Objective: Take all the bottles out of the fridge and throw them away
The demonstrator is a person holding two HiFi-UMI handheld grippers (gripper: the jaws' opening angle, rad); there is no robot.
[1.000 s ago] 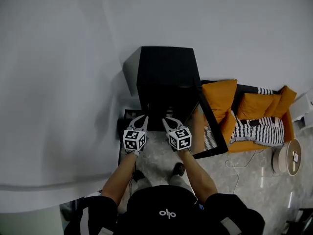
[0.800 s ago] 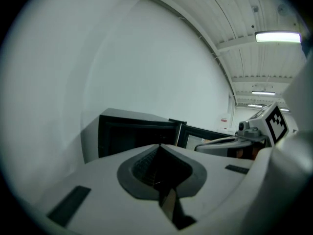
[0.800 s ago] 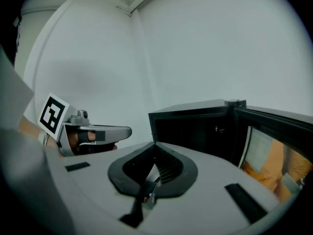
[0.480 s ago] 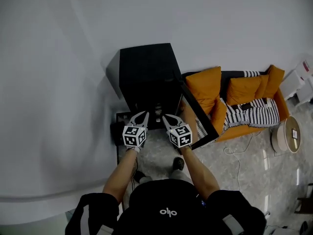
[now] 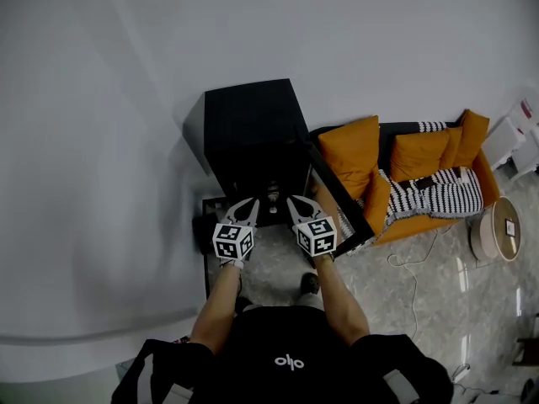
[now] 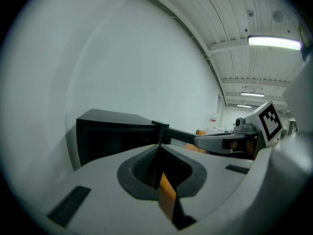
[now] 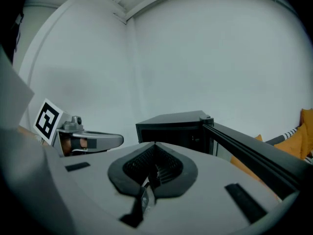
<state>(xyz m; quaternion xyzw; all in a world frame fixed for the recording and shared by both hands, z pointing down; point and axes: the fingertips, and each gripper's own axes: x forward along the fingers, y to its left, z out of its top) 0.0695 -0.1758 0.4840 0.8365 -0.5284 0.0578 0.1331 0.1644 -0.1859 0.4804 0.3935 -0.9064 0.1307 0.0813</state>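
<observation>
Left gripper (image 5: 250, 203): grey moulded plastic, ribbed dark pads, jaws closed tip to tip, nothing held

Right gripper (image 5: 293, 202): same build, jaws closed, nothing between them

Each carries a cube of black-and-white square markers

Fridge (image 5: 251, 129): black, boxy, matt, upright against the white wall, front facing me, just beyond both gripper tips; door (image 5: 338, 207) swung out to my right

Bottles: interior too dark and small to tell

White mark on my black top (image 5: 290, 364) reads "olo"

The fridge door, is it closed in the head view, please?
No, the fridge door stands swung open from the black fridge, toward the orange sofa.
</observation>
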